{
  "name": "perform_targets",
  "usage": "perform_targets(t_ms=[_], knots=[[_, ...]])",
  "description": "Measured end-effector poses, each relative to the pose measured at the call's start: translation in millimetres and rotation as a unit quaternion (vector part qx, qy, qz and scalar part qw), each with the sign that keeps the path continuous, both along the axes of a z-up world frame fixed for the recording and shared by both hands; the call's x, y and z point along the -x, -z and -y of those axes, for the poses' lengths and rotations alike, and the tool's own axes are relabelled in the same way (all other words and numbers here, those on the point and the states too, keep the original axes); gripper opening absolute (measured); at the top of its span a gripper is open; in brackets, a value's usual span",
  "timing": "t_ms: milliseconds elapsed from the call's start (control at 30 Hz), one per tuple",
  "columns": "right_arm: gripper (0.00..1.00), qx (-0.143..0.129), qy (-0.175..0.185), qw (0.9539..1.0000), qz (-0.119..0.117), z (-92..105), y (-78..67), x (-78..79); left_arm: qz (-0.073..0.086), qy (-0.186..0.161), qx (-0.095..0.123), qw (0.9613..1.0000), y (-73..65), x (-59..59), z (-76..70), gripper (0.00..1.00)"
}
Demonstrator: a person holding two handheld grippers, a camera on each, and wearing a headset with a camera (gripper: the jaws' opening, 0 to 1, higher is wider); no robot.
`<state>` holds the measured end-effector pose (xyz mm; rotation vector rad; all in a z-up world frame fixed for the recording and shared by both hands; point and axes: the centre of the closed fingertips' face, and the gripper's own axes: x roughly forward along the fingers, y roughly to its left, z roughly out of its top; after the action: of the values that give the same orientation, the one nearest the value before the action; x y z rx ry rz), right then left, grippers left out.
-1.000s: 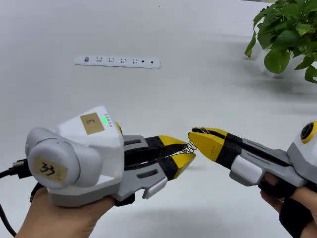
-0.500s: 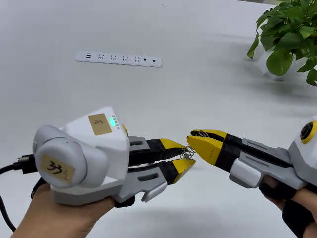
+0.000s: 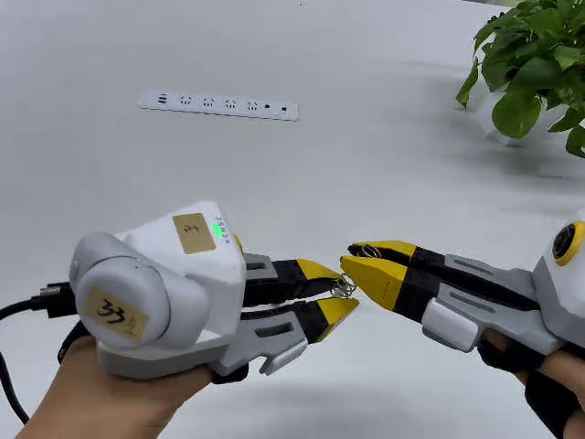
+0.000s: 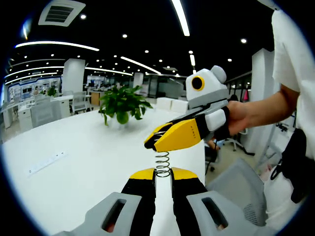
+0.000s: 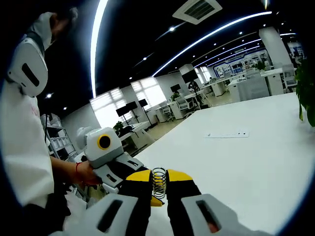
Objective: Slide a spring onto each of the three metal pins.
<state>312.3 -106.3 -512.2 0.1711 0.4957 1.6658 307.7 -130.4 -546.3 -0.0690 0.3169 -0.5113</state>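
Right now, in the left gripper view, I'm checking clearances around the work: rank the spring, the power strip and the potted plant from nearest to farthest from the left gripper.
From the left gripper:
1. spring, right at its jaw tips.
2. power strip, lying flat, off to the left of the view.
3. potted plant, well behind the strip, ahead and slightly left.

I looked down on a broad, plain white tabletop [image 3: 366, 183]. A long white power strip [image 3: 219, 105] lay flat in the upper left of the head view, and a green leafy plant in a white pot [image 3: 535, 64] stood at the upper right. The left gripper view showed an open-plan office under a dark ceiling [image 4: 123, 19] with long white light strips [image 4: 179, 17]. A square air vent [image 4: 59, 12] sat at upper left, above a white column [image 4: 74, 76]. In the right gripper view, bright windows [image 5: 147, 93] glowed left of centre.
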Motion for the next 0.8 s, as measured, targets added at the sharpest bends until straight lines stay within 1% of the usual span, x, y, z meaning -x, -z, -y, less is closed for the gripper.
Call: perform_targets(t_ms=[133,300,400,467,500,533,600,667,700,767,800], knots=[[0.12,0.002,-0.003,1.0000,0.005,0.0,1.1,0.7,-0.001,-0.001,0.000,1.0000,0.9,0.4,-0.3,0.11],[0.12,0.006,-0.010,0.9998,0.016,0.9,2.9,1.8,0.001,0.003,-0.008,1.0000,2.8,1.2,-0.8,0.11],[0.12,0.008,-0.016,0.9997,0.019,1.6,2.8,2.7,0.002,0.003,-0.004,1.0000,2.4,1.3,-1.7,0.10],[0.16,0.019,-0.027,0.9992,0.022,2.6,5.6,5.1,0.003,0.003,-0.002,1.0000,2.2,1.3,-1.7,0.10],[0.20,0.025,-0.033,0.9987,0.030,3.4,7.2,5.6,0.002,0.004,-0.003,1.0000,2.4,1.3,-1.6,0.10],[0.21,0.034,-0.046,0.9973,0.047,4.8,8.5,6.6,0.002,0.006,-0.002,1.0000,2.9,1.4,-1.3,0.10],[0.21,0.040,-0.063,0.9957,0.056,6.3,6.3,7.5,0.002,0.007,-0.003,1.0000,3.5,1.3,-0.9,0.10],[0.24,0.056,-0.093,0.9911,0.076,9.1,4.9,7.6,0.001,0.010,-0.004,0.9999,4.9,1.5,-0.3,0.10],[0.26,0.068,-0.117,0.9859,0.099,10.8,5.9,5.2,0.000,0.014,-0.006,0.9999,6.0,1.9,0.3,0.10],[0.30,0.090,-0.153,0.9762,0.124,13.8,5.6,5.4,0.000,0.017,-0.010,0.9998,7.6,2.2,0.8,0.10],[0.32,0.106,-0.183,0.9665,0.146,15.9,5.5,6.2,0.000,0.019,-0.010,0.9998,8.2,2.5,1.4,0.10]])
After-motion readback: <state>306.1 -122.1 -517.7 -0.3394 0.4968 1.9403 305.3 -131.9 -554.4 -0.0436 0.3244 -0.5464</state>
